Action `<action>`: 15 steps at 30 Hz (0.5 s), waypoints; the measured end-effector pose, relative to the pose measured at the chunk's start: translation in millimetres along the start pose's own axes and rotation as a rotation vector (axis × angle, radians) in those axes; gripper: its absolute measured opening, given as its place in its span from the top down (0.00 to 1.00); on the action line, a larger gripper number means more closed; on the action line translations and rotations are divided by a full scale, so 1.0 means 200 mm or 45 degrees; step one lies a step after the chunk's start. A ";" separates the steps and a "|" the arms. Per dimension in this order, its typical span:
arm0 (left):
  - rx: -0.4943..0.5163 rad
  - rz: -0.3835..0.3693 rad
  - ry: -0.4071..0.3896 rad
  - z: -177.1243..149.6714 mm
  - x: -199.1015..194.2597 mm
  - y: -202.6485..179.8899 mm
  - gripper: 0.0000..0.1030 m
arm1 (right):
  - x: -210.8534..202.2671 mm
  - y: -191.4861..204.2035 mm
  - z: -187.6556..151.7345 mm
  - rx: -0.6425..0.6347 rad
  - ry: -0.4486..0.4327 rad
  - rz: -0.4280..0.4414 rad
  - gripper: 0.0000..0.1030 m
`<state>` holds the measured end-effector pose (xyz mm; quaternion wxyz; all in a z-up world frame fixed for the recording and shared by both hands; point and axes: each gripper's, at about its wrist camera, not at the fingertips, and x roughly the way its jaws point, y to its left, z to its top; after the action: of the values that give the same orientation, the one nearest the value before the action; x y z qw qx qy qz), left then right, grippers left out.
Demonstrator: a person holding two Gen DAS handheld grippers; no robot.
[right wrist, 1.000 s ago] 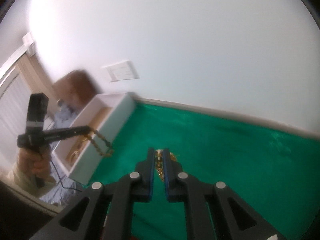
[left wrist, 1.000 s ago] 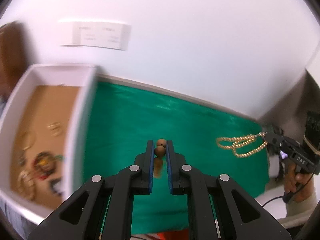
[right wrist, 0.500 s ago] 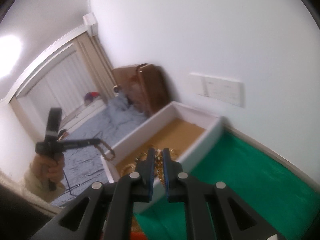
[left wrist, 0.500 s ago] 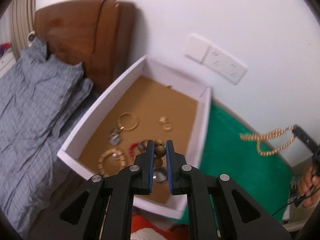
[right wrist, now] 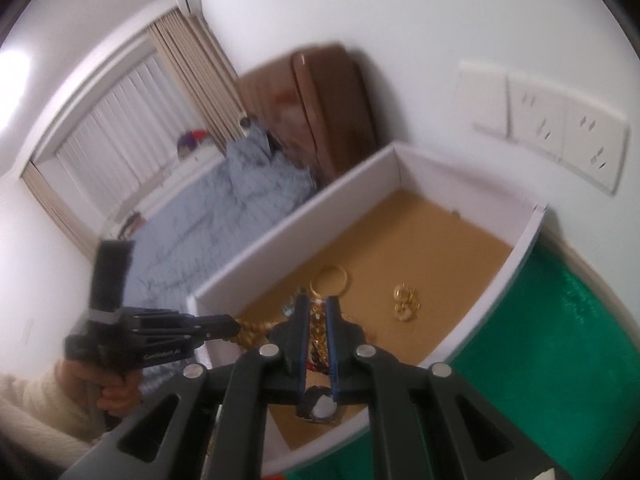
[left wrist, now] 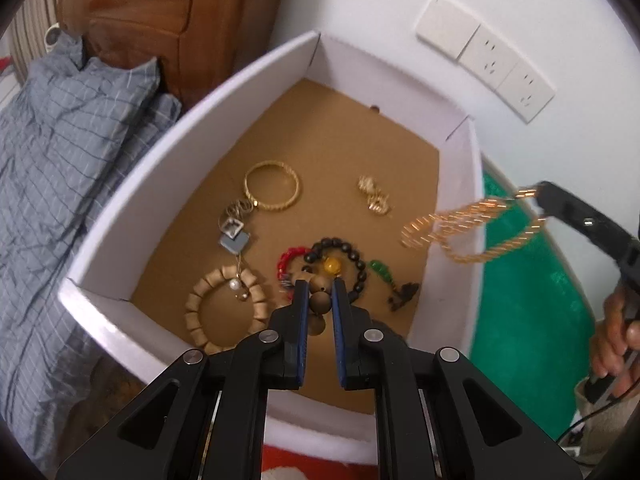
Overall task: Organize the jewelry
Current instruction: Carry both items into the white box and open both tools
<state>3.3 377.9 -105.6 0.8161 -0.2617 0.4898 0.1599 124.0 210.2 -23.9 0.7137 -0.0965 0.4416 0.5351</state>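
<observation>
1. Box (left wrist: 192,128): white walls, brown cardboard floor, set at the left end of a green cloth (left wrist: 528,320), close under a white wall with sockets (left wrist: 504,72).
2. Left gripper (left wrist: 320,300) hangs over the near part of the box, pointing steeply down. Its jaws pinch a string of brown wooden beads (left wrist: 320,303); one bead sits between the blue pads, others show above and below it.
3. Right gripper (right wrist: 318,320) hangs over the near edge of the box, jaws nearly together and pinching a gold chain (right wrist: 318,332). In the left wrist view the chain dangles in loops from the black tip, above the right wall of the box.
4. Box contents, left wrist view: gold bangle (left wrist: 272,191) toward the far left; small gold pieces (left wrist: 374,196) to its right; grey square pendant (left wrist: 234,236) just near of the bangle.
5. Nearer in: pale wooden bead bracelet (left wrist: 224,312) at near left; dark bead bracelet (left wrist: 344,256) with one amber bead in the middle, a red bead strand (left wrist: 288,260) touching its left side; green piece (left wrist: 380,270) and a dark item to the right, too small to identify.
6. Right wrist view is blurred; a dark object with a pale centre (right wrist: 318,404) lies below the jaws, possibly a pendant.
7. Hands (left wrist: 616,344) grip both tool handles; a cream sleeve shows.
8. Bed with grey checked bedding (left wrist: 60,160) and a brown headboard (left wrist: 168,20) lies left of the box.
</observation>
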 end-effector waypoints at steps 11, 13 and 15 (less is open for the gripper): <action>0.079 0.146 -0.033 -0.11 0.10 -0.08 0.57 | 0.33 -0.06 -0.15 0.041 0.130 -0.089 0.82; 0.087 0.173 -0.086 -0.12 0.04 -0.11 0.38 | 0.26 -0.06 -0.11 0.042 0.098 -0.100 0.72; 0.095 0.217 -0.131 -0.12 -0.03 -0.15 0.26 | 0.18 -0.04 -0.06 0.020 0.071 -0.122 0.69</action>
<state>-1.0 339.5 -100.5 0.8327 -0.1801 0.4735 0.2235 125.2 223.8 -60.4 0.7267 -0.1269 0.4605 0.4938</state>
